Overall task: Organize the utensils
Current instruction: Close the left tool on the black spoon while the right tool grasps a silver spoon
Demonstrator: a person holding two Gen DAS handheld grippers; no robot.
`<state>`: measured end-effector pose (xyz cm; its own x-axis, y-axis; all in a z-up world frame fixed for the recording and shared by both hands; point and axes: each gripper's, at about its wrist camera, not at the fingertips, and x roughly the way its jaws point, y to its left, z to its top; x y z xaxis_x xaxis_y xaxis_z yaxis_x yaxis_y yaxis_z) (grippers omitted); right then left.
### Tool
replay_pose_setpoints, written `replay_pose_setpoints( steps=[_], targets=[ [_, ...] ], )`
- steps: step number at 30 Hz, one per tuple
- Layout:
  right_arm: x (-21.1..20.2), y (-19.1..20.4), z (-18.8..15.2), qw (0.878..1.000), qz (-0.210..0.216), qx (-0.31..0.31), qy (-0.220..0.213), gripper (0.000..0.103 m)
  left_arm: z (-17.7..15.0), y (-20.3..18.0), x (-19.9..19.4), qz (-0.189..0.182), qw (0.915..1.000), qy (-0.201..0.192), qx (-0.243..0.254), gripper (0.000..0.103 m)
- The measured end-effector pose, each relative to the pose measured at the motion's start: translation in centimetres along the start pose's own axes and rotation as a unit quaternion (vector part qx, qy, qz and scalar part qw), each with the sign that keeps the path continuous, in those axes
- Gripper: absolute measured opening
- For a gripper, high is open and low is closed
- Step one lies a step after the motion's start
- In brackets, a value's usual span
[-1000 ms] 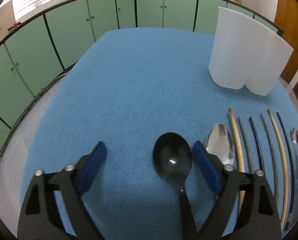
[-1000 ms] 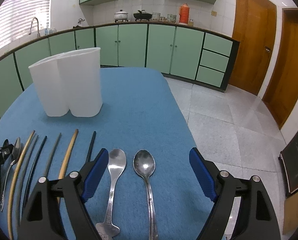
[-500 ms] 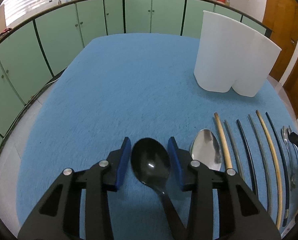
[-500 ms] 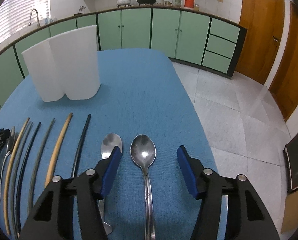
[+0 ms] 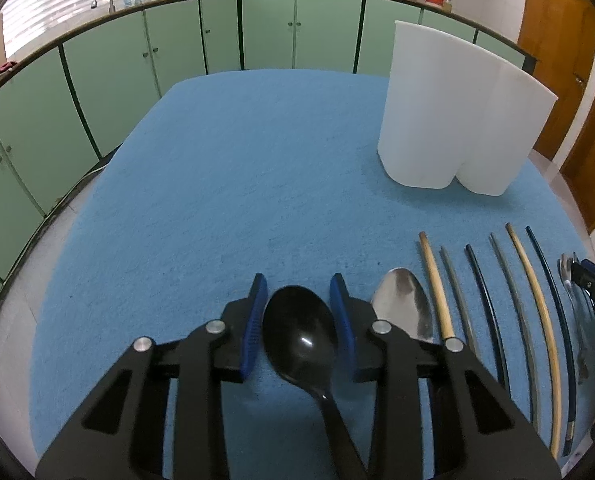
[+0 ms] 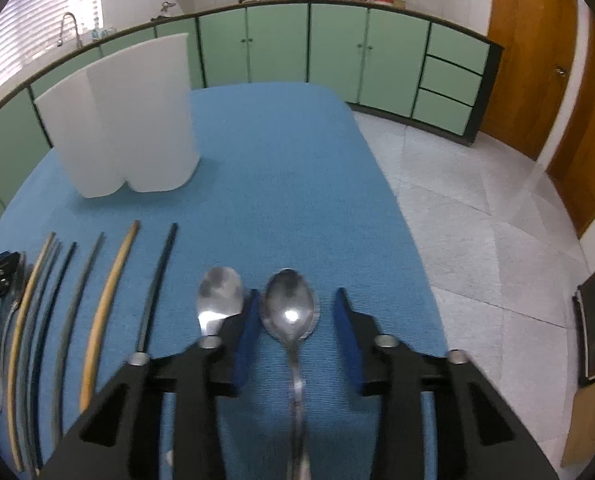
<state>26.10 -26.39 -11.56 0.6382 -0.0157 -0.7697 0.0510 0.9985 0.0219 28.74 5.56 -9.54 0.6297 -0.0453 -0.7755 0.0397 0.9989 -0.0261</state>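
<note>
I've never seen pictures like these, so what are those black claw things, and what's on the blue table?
A person holds a grabber in each hand, and each has a small camera looking along its two fingers. One picture comes from the left gripper, the other from the right gripper. Both have just been closing. The left one's blue pads seem to squeeze the black spoon. The silver spoon lies between the right one's pads with a gap beside it, so it isn't gripped yet. On the blue table there is also a row of chopsticks and a white holder.
</note>
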Motion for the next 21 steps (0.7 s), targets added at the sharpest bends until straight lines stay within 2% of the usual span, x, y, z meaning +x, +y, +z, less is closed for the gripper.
replay_pose_setpoints(
  steps=[5, 8, 16, 21],
  targets=[
    [-0.4, -0.3, 0.0, 1.000, 0.011, 0.009, -0.004, 0.028, -0.2, -0.1, -0.2, -0.020, 0.9998, -0.005, -0.001, 0.031],
    [-1.5, -0.7, -0.4, 0.999, 0.021, 0.015, -0.022, 0.028, -0.5, 0.2, -1.0, -0.038, 0.9991, -0.017, -0.005, 0.031],
    [-7.1, 0.2, -0.9, 0.993, 0.054, 0.006, -0.108, 0.028, -1.2, -0.2, -5.0, -0.054, 0.9947, -0.088, 0.004, 0.031],
    [-9.8, 0.7, -0.6, 0.987, 0.074, 0.001, -0.142, 0.028, -1.0, -0.6, -7.6, -0.064, 0.9893, -0.131, 0.000, 0.030]
  ],
)
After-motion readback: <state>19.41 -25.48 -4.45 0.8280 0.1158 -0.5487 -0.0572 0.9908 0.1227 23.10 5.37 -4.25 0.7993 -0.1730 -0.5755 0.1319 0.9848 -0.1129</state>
